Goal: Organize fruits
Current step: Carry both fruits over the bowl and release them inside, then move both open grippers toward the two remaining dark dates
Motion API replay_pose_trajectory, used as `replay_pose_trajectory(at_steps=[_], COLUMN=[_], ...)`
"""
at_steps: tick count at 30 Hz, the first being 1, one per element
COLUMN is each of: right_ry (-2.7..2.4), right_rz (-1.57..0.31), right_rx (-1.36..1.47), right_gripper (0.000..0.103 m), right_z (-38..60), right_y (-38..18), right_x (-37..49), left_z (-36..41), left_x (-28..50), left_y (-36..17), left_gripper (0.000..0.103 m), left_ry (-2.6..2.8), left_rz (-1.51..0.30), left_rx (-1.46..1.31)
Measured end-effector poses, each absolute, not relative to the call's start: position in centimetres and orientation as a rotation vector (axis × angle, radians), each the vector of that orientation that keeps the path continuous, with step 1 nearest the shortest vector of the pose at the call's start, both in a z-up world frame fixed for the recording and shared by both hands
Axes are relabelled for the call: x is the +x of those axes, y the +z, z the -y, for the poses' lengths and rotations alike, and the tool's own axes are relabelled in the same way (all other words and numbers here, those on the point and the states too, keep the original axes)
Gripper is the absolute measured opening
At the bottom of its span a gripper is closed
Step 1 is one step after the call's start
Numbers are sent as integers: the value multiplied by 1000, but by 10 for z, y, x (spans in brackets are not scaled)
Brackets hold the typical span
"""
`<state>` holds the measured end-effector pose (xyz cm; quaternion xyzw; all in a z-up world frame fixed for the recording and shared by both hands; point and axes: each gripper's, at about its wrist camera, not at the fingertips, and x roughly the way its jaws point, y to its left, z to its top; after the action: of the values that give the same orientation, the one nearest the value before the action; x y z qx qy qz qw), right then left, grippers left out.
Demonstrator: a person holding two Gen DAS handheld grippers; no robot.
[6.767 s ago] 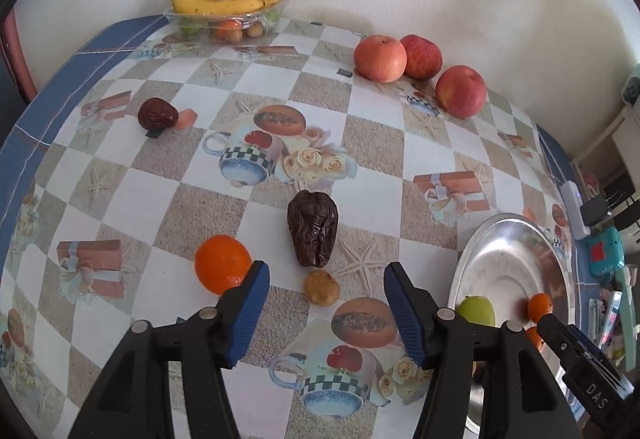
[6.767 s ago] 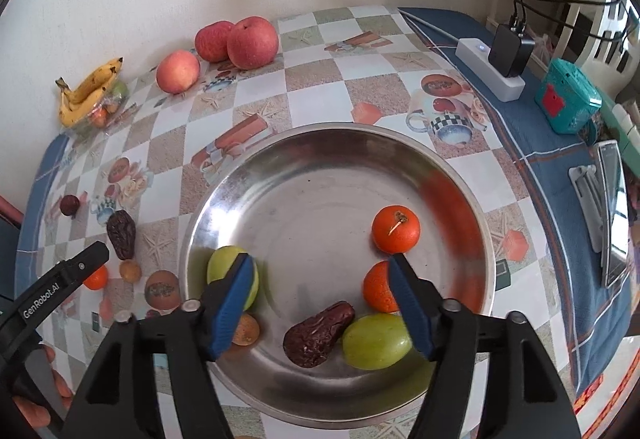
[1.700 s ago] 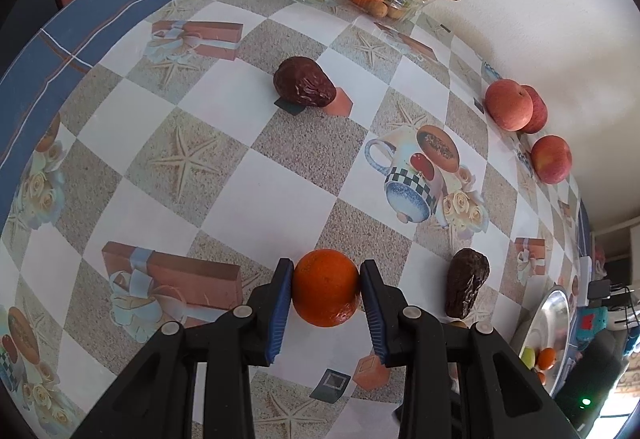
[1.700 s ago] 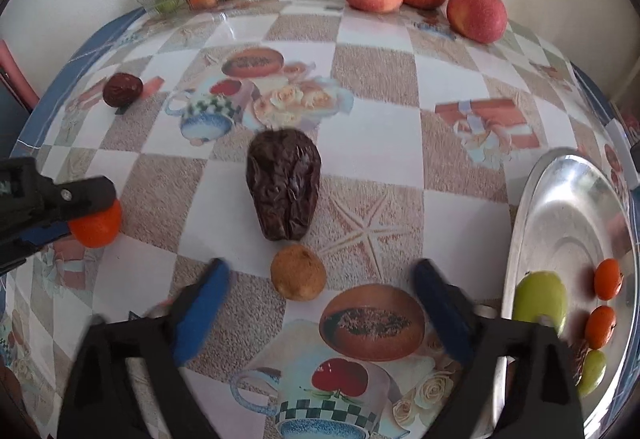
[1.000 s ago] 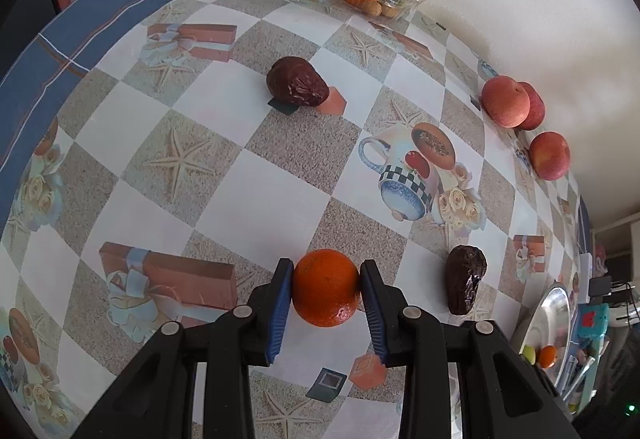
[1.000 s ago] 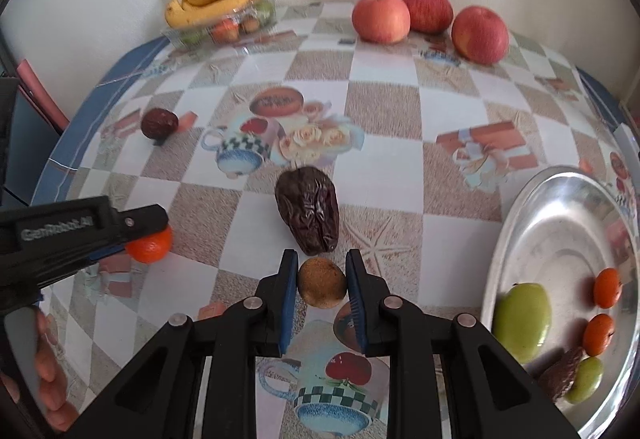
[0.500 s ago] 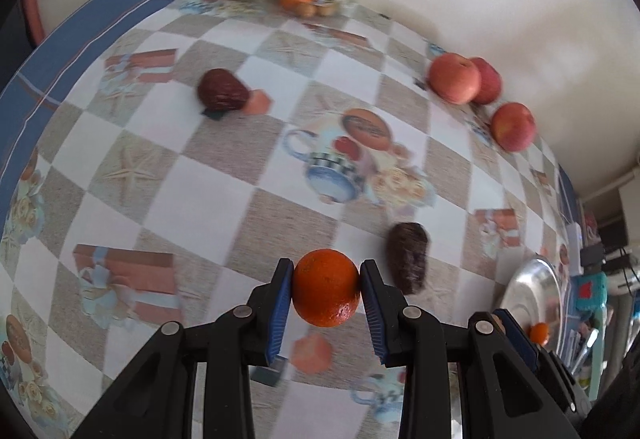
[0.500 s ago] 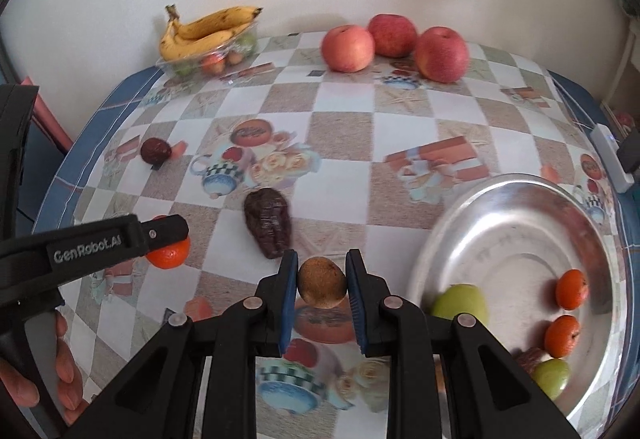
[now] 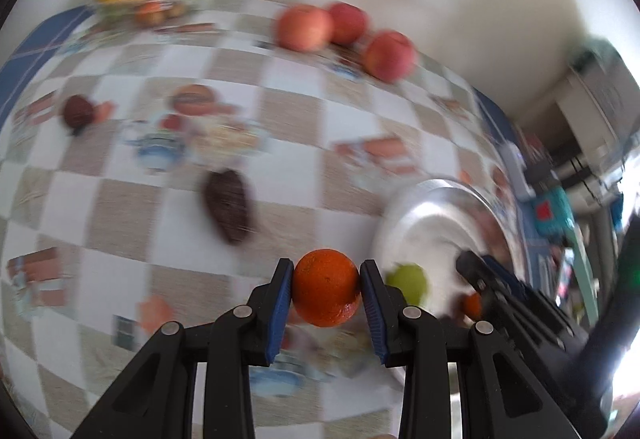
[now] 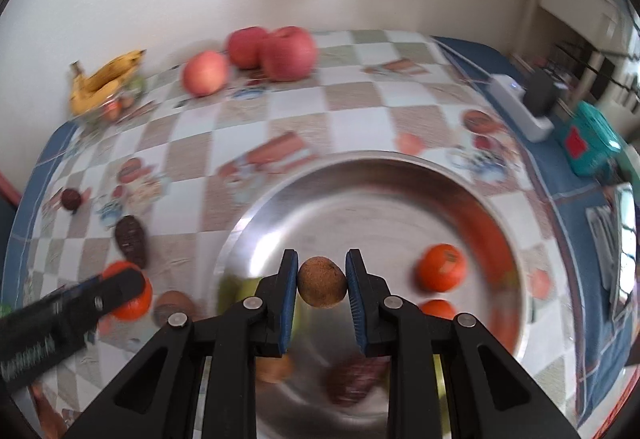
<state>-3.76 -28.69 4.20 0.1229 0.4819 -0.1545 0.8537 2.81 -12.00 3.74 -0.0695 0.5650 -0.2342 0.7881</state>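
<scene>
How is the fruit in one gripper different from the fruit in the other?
The orange in the left gripper is bright, glossy and bigger; the brown fruit in the right gripper is dull, rough and smaller. The brown fruit hangs over the metal bowl; the orange is beside it. Both are round and pinched between blue pads.

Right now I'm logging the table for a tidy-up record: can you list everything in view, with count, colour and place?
Round metal tray: one, silver, table's right side.
Small oranges in tray: two, orange, right part.
Green fruit: one, tray's left edge.
Other blurred fruit, tray's near side: too blurred to count.
Wrinkled dark date: one, dark brown, tablecloth left of tray.
Small dark round fruit: one, far left.
Apples: three, red-pink, by wall.
Banana bunch: one, yellow, on clear tub, back left.
White power strip: one, right edge.
Teal box: one, right edge.
Left gripper: shut on orange fruit.
Right gripper: shut on brown round fruit, over tray.
</scene>
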Motion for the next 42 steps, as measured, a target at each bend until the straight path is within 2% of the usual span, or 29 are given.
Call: replay_pose_trajectory(at_steps=[7,11,14,16,18,19,21,22,24,28,29,30,42], right_ry=[-431,-452,-461,-464,-458,-453,-435,-428,-421,-417,-413,-409,-258], right_rz=[-992,-977,-978,-980,-987,-989,-990,-995,-1009,-1027,-1038,-1051,-1024], right_rx=[322,358,352,345,338,336,329,318,275,211,214,218,183], right_gripper=[26,28,35,41,53,54,56,57,69,85,97,102,102], right_z=[322,331,331,330,327,325,320,317,308,288,285,282,202], right_y=[42,43,43,43,42,42,41,41,40,38,37,35,46], right_x=[-56,-59,-60,-58,-56,-55,-53,-52,-47,-38,-36,-34,4], left_z=[178,183,175,166,154,149,133,127,111,71,62,49,-34], left_x=[-3,-8,-3,5,13,16,24,28,36,55,59,64,90], left_y=[32,31,32,31,29,28,26,25,24,21,22,23,30], left_gripper=[38,52,53,63,77,80,98,103,103,103,103,103,103], left_ry=[-664,-677,-648,-604,-539,-510,-424,-385,-303,-167,-143,-112,66], left_rz=[-1247,-1241,-1235,-1229,-1222,-1219,-1210,-1202,-1186,-1178,-1174,-1167,-1115], left_rx=[-49,-13,-25,-28,-27,-24,-6,3,18,-6,-20,-38,29])
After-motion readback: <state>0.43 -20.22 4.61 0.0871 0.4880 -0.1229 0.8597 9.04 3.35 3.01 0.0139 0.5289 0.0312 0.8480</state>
